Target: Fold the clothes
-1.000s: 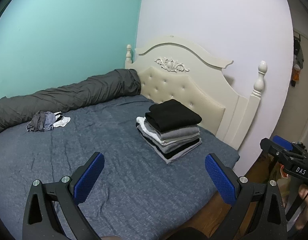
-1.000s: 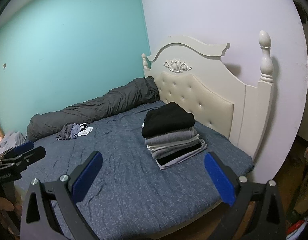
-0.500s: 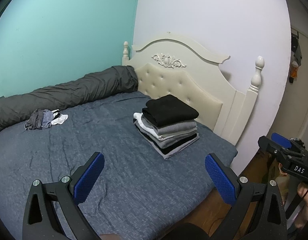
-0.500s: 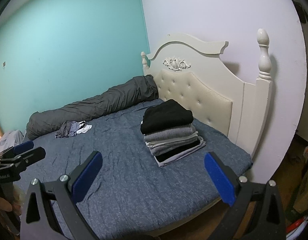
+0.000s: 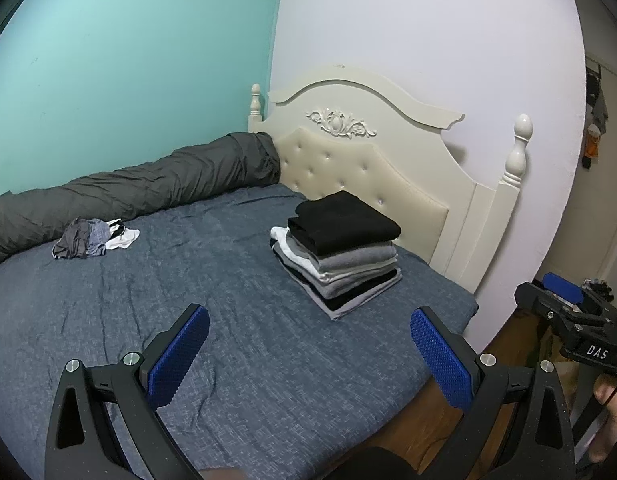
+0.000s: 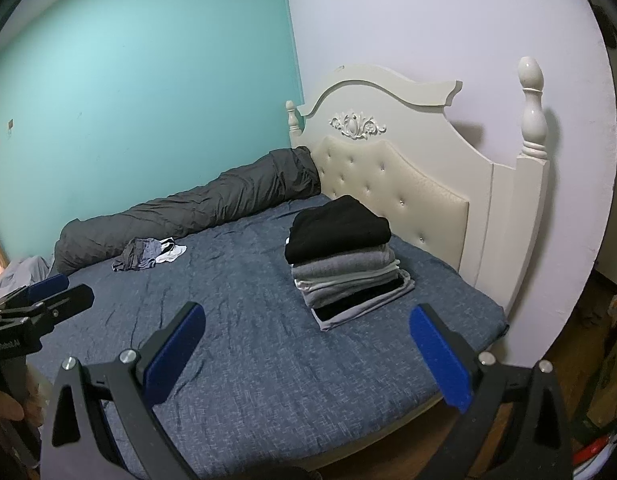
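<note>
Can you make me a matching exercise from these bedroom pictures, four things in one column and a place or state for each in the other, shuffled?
Things:
1. folded stack
2. crumpled clothes
3. rolled grey duvet
4. left gripper

Places or states:
A. along the teal wall
B. open, holding nothing
C. by the headboard
D. loose heap beside the duvet

Pairs: 1-C, 2-D, 3-A, 4-B

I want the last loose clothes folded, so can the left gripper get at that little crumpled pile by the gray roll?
Probably yes: the left gripper is open and empty, and bare blue sheet lies between it and the crumpled pile, though it must travel across the bed.
</note>
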